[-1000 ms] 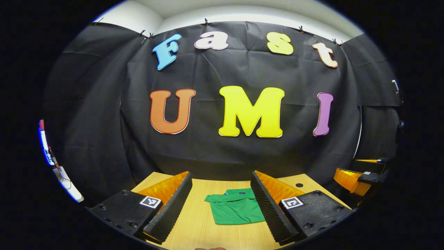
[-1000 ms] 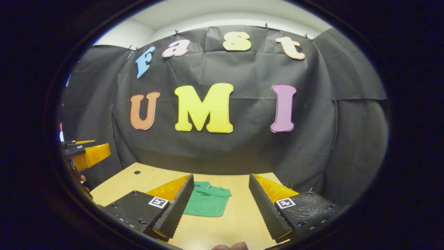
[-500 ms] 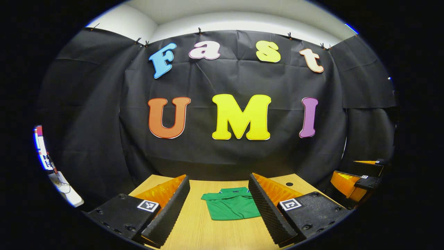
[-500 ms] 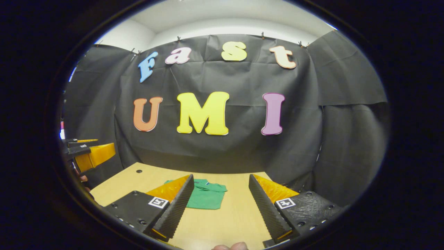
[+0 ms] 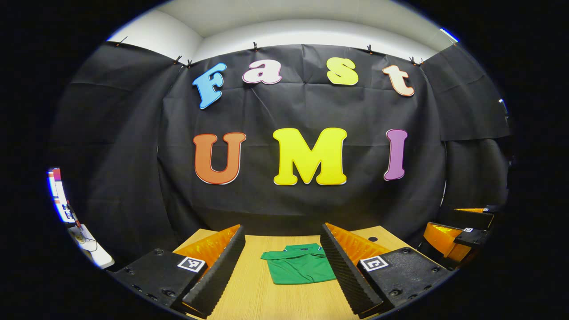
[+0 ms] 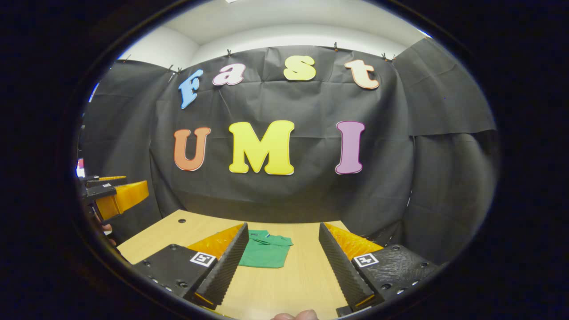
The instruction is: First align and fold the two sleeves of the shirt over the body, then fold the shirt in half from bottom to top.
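A green shirt [image 5: 298, 267] lies folded into a small rectangle on the wooden table [image 5: 258, 298], collar at its far edge. My left gripper [image 5: 282, 228] hovers open above the near side of the table, and the shirt sits beyond its fingers, apart from them. In the right gripper view the shirt [image 6: 265, 251] lies partly behind the left finger of my right gripper [image 6: 283, 226], which is open and holds nothing. The right gripper [image 5: 458, 224] also appears at the far right of the left gripper view, and the left gripper [image 6: 113, 189] at the far left of the right gripper view.
The black cloth wall stands just behind the table's far edge. A small round hole [image 5: 372, 239] marks the table's far right corner, the same hole [image 6: 181, 220] appearing far left in the right gripper view. A fingertip [image 6: 295, 315] pokes in at the bottom edge.
Both grippers have drawn back and tipped upward, so the shirt looks smaller and farther off. The shirt itself has not moved. Both grippers stay open.
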`<state>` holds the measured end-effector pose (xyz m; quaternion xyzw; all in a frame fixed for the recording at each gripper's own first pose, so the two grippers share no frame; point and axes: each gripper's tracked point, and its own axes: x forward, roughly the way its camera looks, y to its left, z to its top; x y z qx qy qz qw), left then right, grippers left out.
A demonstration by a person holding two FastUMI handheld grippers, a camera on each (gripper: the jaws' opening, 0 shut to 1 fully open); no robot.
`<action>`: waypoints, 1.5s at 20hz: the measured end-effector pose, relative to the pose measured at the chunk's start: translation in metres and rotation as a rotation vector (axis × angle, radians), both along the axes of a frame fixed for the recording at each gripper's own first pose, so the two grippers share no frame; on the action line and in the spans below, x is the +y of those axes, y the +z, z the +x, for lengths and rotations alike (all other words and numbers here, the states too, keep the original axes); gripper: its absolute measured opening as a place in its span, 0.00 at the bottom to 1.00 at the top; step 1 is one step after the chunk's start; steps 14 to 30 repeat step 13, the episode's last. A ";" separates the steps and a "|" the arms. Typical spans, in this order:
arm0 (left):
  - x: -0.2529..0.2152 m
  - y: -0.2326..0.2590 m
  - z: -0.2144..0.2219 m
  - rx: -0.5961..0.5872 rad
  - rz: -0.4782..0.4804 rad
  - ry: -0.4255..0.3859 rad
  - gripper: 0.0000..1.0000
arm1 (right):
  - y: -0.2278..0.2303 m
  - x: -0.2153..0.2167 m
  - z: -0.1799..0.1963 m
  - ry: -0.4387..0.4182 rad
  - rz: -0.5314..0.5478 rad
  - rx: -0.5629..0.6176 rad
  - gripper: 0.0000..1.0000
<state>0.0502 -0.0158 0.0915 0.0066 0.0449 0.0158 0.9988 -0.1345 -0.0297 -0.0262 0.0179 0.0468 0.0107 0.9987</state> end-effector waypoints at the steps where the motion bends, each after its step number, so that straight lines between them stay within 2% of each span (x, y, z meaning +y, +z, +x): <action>1: -0.003 -0.001 0.000 -0.001 0.001 -0.006 1.00 | 0.000 0.000 -0.001 0.005 -0.001 -0.001 0.97; 13: -0.008 0.000 -0.008 0.006 0.004 -0.001 1.00 | 0.011 0.015 0.004 0.057 0.002 -0.024 0.96; 30: -0.008 0.000 -0.008 0.006 0.004 -0.001 1.00 | 0.011 0.015 0.004 0.057 0.002 -0.024 0.96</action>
